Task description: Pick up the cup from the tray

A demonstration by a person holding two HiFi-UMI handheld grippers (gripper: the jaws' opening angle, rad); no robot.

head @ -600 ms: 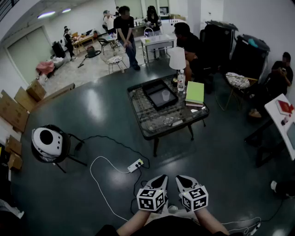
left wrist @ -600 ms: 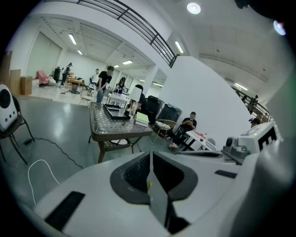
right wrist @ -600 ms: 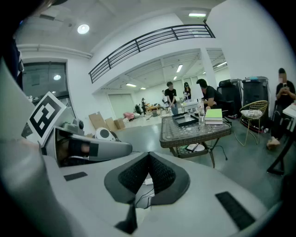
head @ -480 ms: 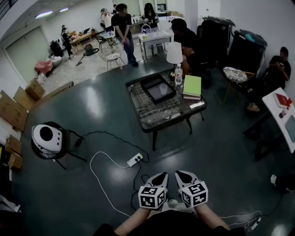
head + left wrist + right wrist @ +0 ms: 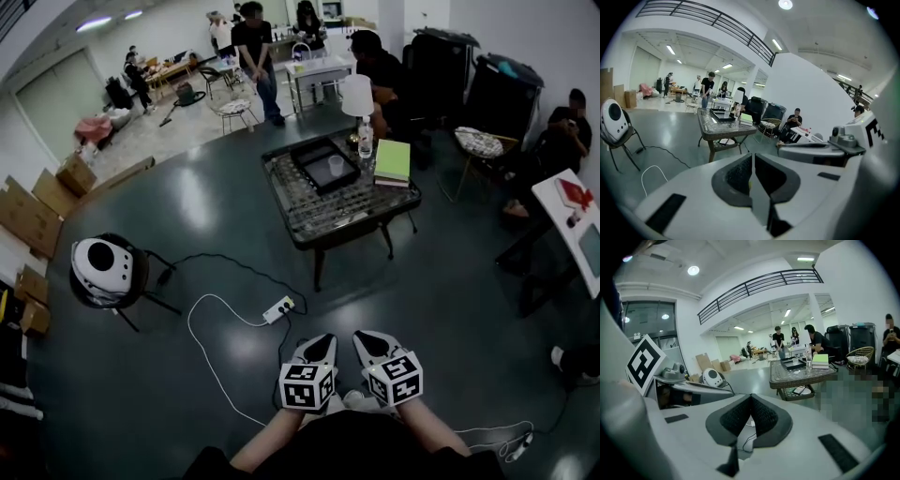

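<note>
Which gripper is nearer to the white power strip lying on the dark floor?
Left. The left gripper hovers near the white power strip, on its right; the right gripper is farther right.

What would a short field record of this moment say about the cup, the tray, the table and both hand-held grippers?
cup: upright inside the tray, untouched
tray: black, on the far part of the table
table: low, glass-topped, well ahead of both grippers
beside tray: green book, bottle, white lamp
left hand-held gripper: jaws together, empty
right hand-held gripper: jaws together, empty, next to the left one
task stage: cup not yet reached
</note>
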